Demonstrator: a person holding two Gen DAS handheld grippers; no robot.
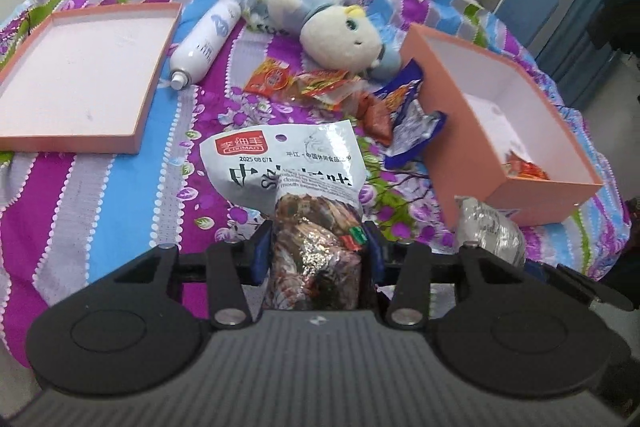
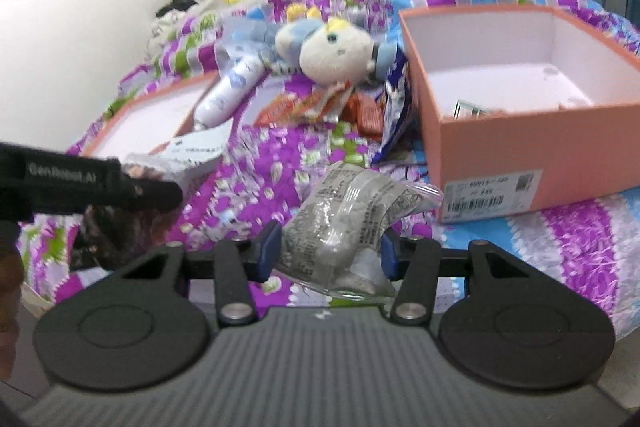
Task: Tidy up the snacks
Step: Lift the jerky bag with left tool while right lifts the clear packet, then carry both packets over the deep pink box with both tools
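Near bedspread's front edge, left gripper (image 1: pixel 318 243) clamps white printed snack pouch with clear window (image 1: pixel 300 187); right gripper (image 2: pixel 328 247) clamps crinkled clear plastic snack bag (image 2: pixel 352 219). I'd lift both clear, carry over open salmon-pink cardboard box (image 2: pixel 520 163) wall, release one at a time inside.

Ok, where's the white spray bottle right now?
In the left wrist view the spray bottle lies on the bedspread at upper left, between the box lid and the plush toy, nozzle toward the camera.
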